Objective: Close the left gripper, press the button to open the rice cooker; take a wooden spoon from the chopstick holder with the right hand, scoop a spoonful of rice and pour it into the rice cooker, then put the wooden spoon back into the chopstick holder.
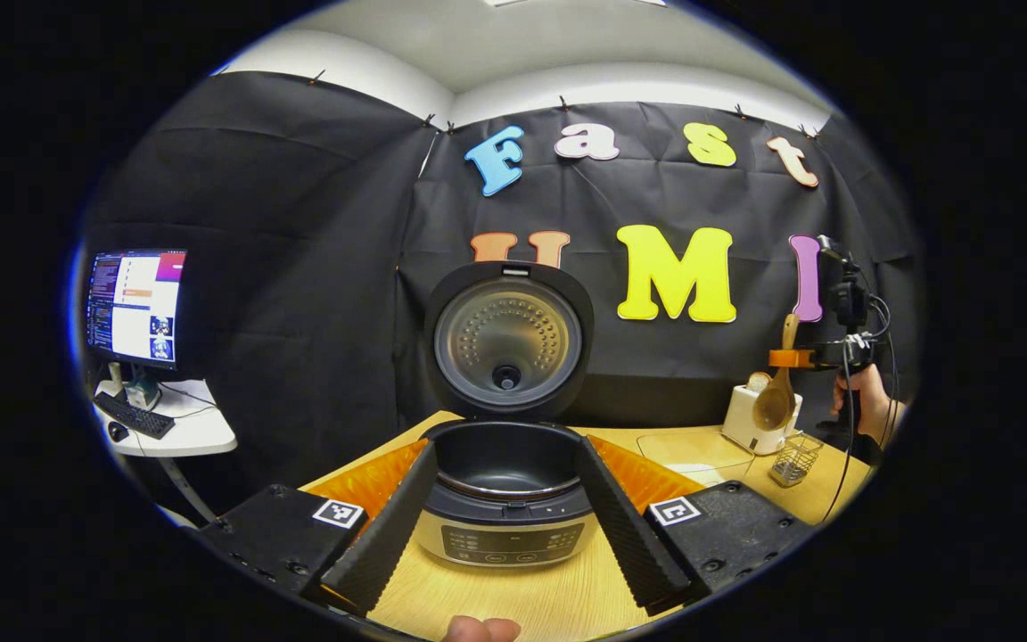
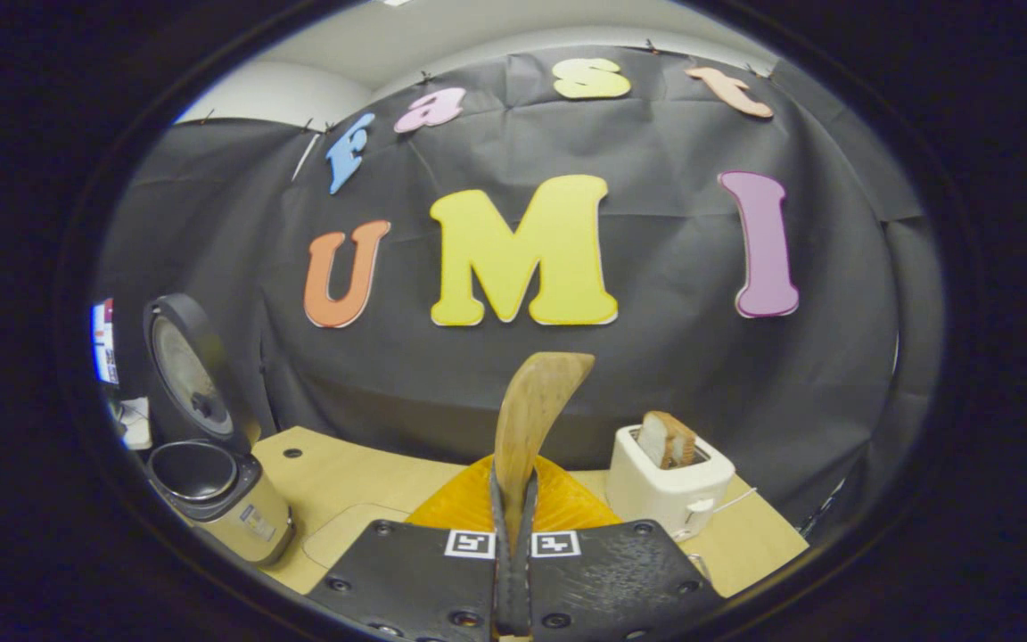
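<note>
Your right gripper (image 2: 513, 526) pinches the wooden spoon (image 2: 531, 419); left gripper (image 1: 509, 526) gapes empty before the rice cooker (image 1: 505, 499). Tilt, and the spoon slips.

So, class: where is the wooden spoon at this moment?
The wooden spoon is clamped in the right gripper, raised above the table; in the left gripper view it hangs at far right, over the white toaster and wire chopstick holder.
</note>
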The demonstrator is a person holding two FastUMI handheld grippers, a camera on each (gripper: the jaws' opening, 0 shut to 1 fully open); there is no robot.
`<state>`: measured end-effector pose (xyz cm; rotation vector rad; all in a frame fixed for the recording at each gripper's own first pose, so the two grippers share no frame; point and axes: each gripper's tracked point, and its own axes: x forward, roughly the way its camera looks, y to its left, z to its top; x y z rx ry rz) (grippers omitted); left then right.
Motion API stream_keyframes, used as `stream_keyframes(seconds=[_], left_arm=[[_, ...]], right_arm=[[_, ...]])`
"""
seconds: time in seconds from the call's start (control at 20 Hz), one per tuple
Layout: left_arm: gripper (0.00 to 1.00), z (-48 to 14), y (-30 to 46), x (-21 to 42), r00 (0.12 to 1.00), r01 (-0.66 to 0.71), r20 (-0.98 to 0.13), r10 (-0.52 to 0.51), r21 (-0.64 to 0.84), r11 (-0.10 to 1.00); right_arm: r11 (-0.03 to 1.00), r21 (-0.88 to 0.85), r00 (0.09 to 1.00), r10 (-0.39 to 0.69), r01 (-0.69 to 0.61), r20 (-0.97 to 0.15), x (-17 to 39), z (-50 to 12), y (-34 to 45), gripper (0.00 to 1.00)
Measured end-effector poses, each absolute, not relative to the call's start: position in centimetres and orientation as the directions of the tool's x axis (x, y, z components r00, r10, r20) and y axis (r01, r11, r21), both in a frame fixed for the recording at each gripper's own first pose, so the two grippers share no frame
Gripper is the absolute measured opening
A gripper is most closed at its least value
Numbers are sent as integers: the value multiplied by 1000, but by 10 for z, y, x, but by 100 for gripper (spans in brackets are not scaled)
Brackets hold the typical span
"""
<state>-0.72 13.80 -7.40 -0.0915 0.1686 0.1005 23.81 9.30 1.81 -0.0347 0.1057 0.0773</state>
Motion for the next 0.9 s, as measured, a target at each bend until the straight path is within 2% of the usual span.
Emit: stream_keyframes(seconds=[0.3, 0.65, 0.9], left_arm=[[100, -65, 144, -11, 989, -114, -102, 107, -70, 991], [100, -71, 175, -18, 981, -178, -94, 168, -111, 978], [100, -79, 191, -24, 972, -222, -96, 216, -57, 973]], right_arm=[[991, -104, 979, 65, -86, -193, 268, -30, 140, 0], [973, -227, 966, -27, -33, -256, 290, -88, 152, 0], [960, -281, 961, -63, -16, -269, 295, -106, 162, 0]])
